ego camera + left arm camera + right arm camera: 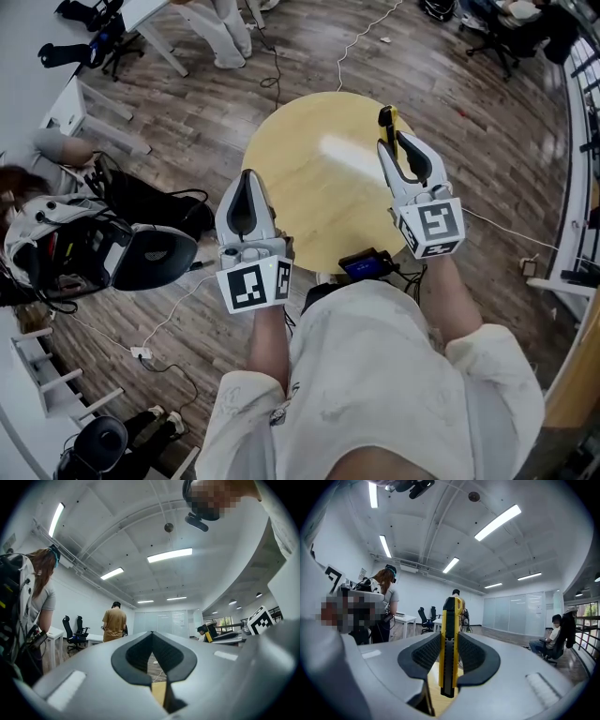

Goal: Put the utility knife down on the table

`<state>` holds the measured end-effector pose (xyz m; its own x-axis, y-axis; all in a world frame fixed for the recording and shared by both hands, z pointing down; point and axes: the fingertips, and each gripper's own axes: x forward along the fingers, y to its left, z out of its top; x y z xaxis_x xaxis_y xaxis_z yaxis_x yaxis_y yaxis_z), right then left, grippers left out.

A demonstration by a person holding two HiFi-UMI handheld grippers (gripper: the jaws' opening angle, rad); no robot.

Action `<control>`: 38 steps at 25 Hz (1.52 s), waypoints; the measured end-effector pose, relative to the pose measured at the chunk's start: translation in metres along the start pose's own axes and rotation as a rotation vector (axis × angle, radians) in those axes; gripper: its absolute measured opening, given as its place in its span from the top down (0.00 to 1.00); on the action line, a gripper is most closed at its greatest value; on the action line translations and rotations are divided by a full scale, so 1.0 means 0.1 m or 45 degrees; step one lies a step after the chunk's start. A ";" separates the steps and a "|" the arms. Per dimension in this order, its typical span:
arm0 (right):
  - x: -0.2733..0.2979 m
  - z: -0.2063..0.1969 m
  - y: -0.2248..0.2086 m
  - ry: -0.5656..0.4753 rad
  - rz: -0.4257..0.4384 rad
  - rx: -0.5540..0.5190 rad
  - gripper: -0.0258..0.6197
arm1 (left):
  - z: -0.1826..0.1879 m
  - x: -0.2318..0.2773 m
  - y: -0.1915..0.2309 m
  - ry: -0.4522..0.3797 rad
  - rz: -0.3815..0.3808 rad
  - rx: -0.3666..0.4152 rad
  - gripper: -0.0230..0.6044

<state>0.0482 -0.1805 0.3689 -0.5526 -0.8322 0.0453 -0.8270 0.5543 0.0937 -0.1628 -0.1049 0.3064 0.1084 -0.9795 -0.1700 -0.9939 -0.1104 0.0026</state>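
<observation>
Yellow-and-black utility knife (449, 639) clamped between pads of right claw (397, 150), jaws part-open around its body, one end poking beyond tips, held over right side of round wooden table (300, 173). Left claw (247, 183) empty, jaws together, at table's left edge.

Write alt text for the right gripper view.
The right gripper clamps a yellow and black utility knife in its jaws, the knife reaching past their tips, over a pale wooden table. Behind is a bright office with strip lights, desks, chairs and people.
</observation>
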 end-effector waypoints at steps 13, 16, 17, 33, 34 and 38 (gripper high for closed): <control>0.20 -0.34 0.02 0.108 0.017 -0.015 0.77 | 0.01 0.00 0.04 -0.014 0.033 0.012 0.93; 0.25 -0.44 0.01 0.142 0.012 -0.014 0.78 | 0.02 0.02 0.05 -0.022 0.031 0.017 0.93; 0.26 -0.47 0.00 0.152 0.006 -0.017 0.78 | 0.03 0.04 0.05 -0.026 0.027 0.018 0.93; 0.39 -1.14 0.11 0.382 0.077 -0.034 0.78 | 0.04 -0.10 0.07 -0.001 0.098 0.026 0.93; 0.39 -1.18 0.13 0.396 0.081 -0.036 0.78 | 0.04 -0.11 0.08 0.001 0.101 0.029 0.93; 0.43 -1.35 0.18 0.446 0.089 -0.033 0.78 | 0.06 -0.12 0.10 0.004 0.103 0.041 0.93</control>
<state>0.0234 -0.2086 0.5064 -0.5353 -0.7493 0.3899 -0.7832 0.6132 0.1032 -0.1745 -0.0933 0.3028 0.0275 -0.9855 -0.1672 -0.9996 -0.0252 -0.0156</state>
